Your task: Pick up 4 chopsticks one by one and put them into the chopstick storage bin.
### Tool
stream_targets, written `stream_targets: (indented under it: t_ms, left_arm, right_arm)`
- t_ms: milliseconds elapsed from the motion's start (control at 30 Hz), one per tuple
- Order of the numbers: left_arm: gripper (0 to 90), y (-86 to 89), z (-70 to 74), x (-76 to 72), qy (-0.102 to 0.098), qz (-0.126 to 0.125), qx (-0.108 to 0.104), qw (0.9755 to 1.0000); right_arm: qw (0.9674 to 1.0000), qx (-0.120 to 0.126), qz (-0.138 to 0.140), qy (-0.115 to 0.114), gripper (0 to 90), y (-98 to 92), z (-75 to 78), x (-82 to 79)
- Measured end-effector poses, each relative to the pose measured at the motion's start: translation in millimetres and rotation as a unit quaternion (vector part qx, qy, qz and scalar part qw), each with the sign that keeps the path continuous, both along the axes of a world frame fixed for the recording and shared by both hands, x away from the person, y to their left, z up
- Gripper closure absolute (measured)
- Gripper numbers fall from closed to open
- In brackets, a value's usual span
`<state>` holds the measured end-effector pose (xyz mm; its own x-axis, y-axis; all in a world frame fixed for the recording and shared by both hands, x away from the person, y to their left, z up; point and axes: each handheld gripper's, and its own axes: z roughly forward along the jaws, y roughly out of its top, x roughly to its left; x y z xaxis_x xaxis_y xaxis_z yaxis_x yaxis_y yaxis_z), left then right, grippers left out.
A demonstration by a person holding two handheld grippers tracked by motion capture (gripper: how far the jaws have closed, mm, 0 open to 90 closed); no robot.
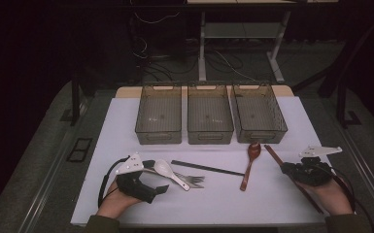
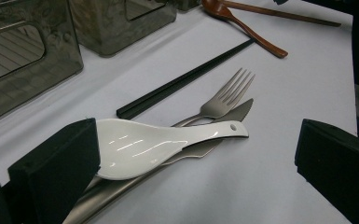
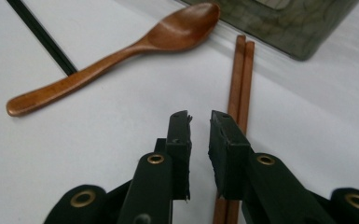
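High view: three clear bins (image 1: 210,121) in a row at the far side of a white table (image 1: 126,208). Left gripper (image 1: 148,188) at the near left, beside a white spoon (image 1: 167,172) lying over a fork (image 1: 190,178) and a knife (image 1: 194,185). Black chopsticks (image 1: 206,168) across the middle, wooden spoon (image 1: 250,162) just right of them. Right gripper (image 1: 287,168) at the near right, over a pair of brown chopsticks (image 1: 278,160).

Left gripper view: jaws wide apart, nothing clamped. White spoon's bowl (image 2: 135,147) hard against the left jaw, its handle across the fork (image 2: 224,100) and knife (image 2: 235,111).

Right gripper view: jaws drawn near together, a narrow gap left, nothing between them. Brown chopsticks (image 3: 240,79) on the table just below the right jaw, not gripped. Wooden spoon (image 3: 121,51) off to the left.
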<state>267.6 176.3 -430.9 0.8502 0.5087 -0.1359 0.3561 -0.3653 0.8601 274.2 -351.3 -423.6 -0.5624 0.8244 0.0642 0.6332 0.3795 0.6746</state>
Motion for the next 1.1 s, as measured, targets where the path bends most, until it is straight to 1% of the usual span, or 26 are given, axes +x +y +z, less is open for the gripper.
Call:
stream_targets:
  t_ms: [133, 267, 333, 367, 433, 500, 533, 633, 733, 767, 867, 1000, 1100]
  left_arm:
    - [0.0, 0.1, -0.1, 0.1, 0.000, -0.002, 0.001, 1.0000]
    - [0.0, 0.1, 0.0, -0.1, 0.000, 0.000, 0.001, 1.0000]
    - [0.0, -0.3, 0.5, -1.1, 0.000, 0.003, -0.003, 1.0000]
    - [0.0, -0.2, 1.1, -1.1, 0.000, 0.002, -0.001, 1.0000]
    - [0.0, -0.9, 2.0, -0.7, -0.001, 0.005, -0.003, 1.0000]
    - [0.0, -1.8, 2.1, -0.1, -0.003, 0.006, -0.006, 1.0000]
    - [0.0, -1.9, 2.2, 0.1, -0.003, 0.005, -0.003, 1.0000]
    - [0.0, -2.0, 1.8, -0.1, -0.002, 0.005, -0.002, 1.0000]
    - [0.0, -3.0, 2.2, 0.6, -0.004, 0.003, -0.004, 1.0000]
    - [0.0, -3.0, 2.2, 0.6, -0.004, 0.003, -0.004, 1.0000]
    - [0.0, -2.7, 1.7, 1.1, -0.004, 0.002, -0.002, 1.0000]
    - [0.0, -2.2, 2.2, 0.9, -0.007, 0.006, -0.006, 0.9999]
    - [0.0, -2.7, 1.7, 1.2, -0.005, 0.005, -0.004, 1.0000]
  right_arm:
    - [1.0000, -0.006, -0.008, 0.002, 82.5, -6.9, -0.5, -2.1]
    - [0.9995, -0.024, -0.014, 0.011, 82.5, -13.3, -3.0, -3.0]
    - [0.9994, -0.026, -0.018, 0.010, 82.5, -16.7, -5.1, -2.8]
    - [0.9994, -0.027, -0.018, 0.013, 82.5, -18.3, -5.5, -3.0]
    - [0.9994, -0.022, -0.020, 0.015, 82.5, -20.3, -6.7, -3.9]
    - [0.9995, -0.024, -0.015, 0.017, 82.5, -20.8, -7.9, -3.8]
    - [0.9993, -0.030, -0.016, 0.018, 82.5, -20.8, -7.9, -3.3]
    - [0.9992, -0.030, -0.016, 0.023, 82.5, -20.9, -7.8, -2.3]
    - [0.9990, -0.029, -0.018, 0.028, 82.5, -20.9, -9.0, -4.5]
    - [0.9988, -0.033, -0.018, 0.031, 82.5, -20.5, -8.9, -5.4]
    - [0.9987, -0.037, -0.022, 0.028, 82.6, -20.7, -8.8, -4.5]
    - [0.9983, -0.039, -0.025, 0.035, 83.1, -21.6, -10.8, -4.3]
    - [0.9983, -0.041, -0.024, 0.033, 83.1, -23.0, -11.7, -3.0]
